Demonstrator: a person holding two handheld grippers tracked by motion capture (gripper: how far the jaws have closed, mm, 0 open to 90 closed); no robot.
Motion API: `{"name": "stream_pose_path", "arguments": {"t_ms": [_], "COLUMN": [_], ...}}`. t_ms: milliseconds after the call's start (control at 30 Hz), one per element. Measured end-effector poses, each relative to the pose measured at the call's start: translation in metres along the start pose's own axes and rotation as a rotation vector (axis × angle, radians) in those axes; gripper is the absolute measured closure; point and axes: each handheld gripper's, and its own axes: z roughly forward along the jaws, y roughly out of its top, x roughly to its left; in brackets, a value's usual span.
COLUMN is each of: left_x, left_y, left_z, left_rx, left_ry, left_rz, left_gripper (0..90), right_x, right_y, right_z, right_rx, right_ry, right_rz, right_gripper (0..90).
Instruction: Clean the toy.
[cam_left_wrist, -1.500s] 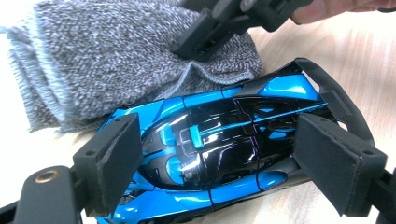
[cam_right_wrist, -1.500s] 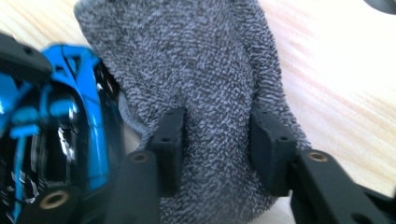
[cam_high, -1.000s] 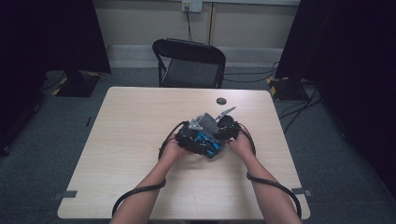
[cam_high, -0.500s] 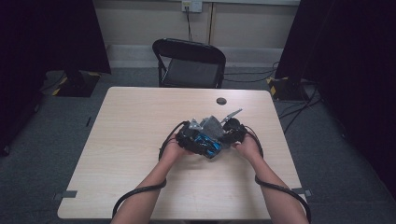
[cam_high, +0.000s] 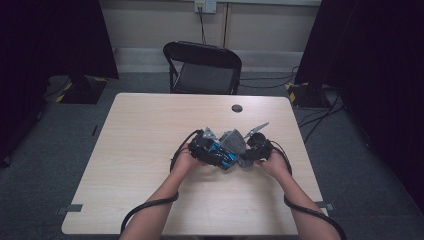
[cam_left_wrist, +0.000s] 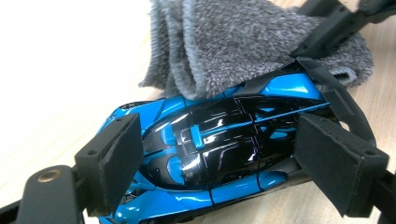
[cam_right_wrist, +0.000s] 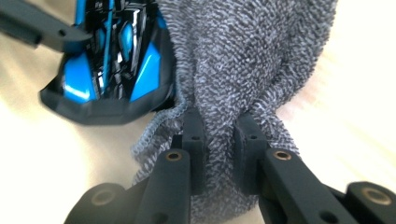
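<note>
- Left gripper view: we see the toy car (cam_left_wrist: 219, 154), glossy blue and black with a low, angular body, lying on the table (cam_left_wrist: 60, 70) between the two pads of the left gripper (cam_left_wrist: 233, 163); both pads press on its two ends, so the car is clamped lengthwise.
- We note a grey fleecy cloth (cam_left_wrist: 243, 46), bunched in folds, draped on the far edge of the car.
- Right gripper view: the right gripper (cam_right_wrist: 219, 158) has its jaws nearly together and pinches a fold of the cloth (cam_right_wrist: 252, 60); the cloth touches the side of the car (cam_right_wrist: 112, 51).
- High view: car (cam_high: 221, 152) and cloth (cam_high: 233, 141) sit near the middle of the table (cam_high: 140, 150), right of centre, between the left gripper (cam_high: 207, 147) and the right gripper (cam_high: 252, 150).
- Against the frame a second ago, we find the right hand (cam_high: 275, 162) further toward the right edge of the table, cloth trailing with it; the left hand (cam_high: 184, 161) and the car are where they were.
</note>
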Motion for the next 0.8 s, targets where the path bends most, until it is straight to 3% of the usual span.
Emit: {"name": "stream_pose_path", "arguments": {"t_ms": [200, 333, 800], "left_x": [-0.002, -0.001, -0.001], "left_y": [0.001, 0.000, 0.001], "left_z": [0.000, 0.000, 0.000], "left_rx": [0.005, 0.001, 0.013], "left_ry": [-0.006, -0.002, 0.002], "left_rz": [0.006, 0.009, 0.008], "left_gripper": [15.9, 16.0, 16.4], "right_x": [0.005, 0.008, -0.006], "right_y": [-0.011, -0.018, -0.053], "right_z": [-0.008, -0.013, -0.043], "right_rx": [-0.011, 0.007, -0.012], "right_ry": [0.012, -0.005, -0.008], "right_rz": [0.001, -0.018, 0.056], "right_gripper": [78.1, 78.4, 78.7]}}
